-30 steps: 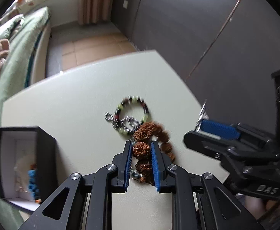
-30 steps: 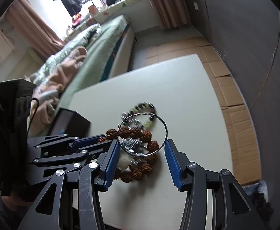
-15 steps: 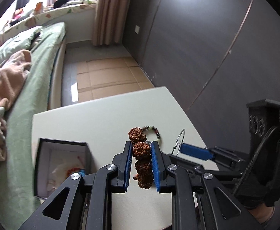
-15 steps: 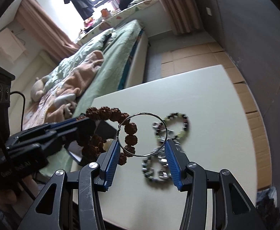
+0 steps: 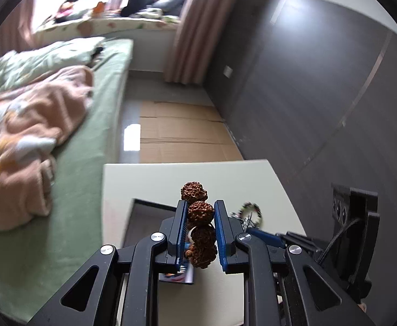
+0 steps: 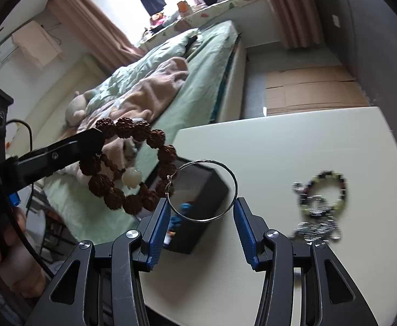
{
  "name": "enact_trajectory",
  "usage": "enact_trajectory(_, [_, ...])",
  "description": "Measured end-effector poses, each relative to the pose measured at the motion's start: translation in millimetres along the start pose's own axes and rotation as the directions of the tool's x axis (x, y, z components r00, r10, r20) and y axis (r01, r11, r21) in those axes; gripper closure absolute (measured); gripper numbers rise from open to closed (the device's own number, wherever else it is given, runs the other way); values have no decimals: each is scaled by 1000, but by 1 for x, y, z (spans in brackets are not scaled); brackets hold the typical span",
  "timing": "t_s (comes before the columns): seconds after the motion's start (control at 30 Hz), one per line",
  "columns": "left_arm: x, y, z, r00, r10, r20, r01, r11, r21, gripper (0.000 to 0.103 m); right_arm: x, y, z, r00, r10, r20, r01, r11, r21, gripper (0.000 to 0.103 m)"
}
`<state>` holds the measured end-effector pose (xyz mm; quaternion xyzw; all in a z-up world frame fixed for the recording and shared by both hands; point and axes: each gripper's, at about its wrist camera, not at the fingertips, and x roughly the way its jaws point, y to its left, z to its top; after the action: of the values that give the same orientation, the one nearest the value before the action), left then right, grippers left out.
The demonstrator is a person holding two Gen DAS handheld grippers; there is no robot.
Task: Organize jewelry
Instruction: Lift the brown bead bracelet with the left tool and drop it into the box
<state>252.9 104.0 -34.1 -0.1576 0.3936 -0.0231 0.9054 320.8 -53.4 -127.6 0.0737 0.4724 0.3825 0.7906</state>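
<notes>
- Left gripper [image 5: 200, 226] is clamped tight on a brown bead bracelet [image 6: 133, 163], holding it up in the air above the black box [image 6: 198, 212].
- Right gripper [image 6: 201, 217] has a thin wire ring [image 6: 235, 187] pinched across its blue pads.
- Box sits open on the bench [image 6: 293, 146]; something blue [image 6: 183, 207] inside.
- More bracelets [image 6: 320, 201] lie on the bench, well apart from the box.

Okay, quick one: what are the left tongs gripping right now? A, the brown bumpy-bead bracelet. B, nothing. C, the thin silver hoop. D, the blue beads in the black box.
A: the left tongs are clamped on the brown bumpy-bead bracelet, lifted off the table.
</notes>
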Motion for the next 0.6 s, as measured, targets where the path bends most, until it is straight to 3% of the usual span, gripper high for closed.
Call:
enact_trajectory(0.17, [-12,29,3,999,24,34,-22,997,-68,83,20,17,2,1000,11,-22,-11,1000,-8,54])
enact_trajectory(0.43, [-11,43,3,998,48,33,-45,994,-104,83,46,31,7,996,28,-88,-27,999,19,51])
enact_trajectory(0.5, [-9,42,3,998,52,29,-49,994,-99,83,51,26,6,989,65,-133,-56,996,77,28])
enact_trajectory(0.57, [-4,39,1,998,53,14,-52,995,-89,83,49,21,4,988,74,-133,-59,993,106,17])
enact_trajectory(0.6, [-3,38,0,999,51,8,-50,995,-87,83,45,20,3,990,64,-124,-51,993,105,17])
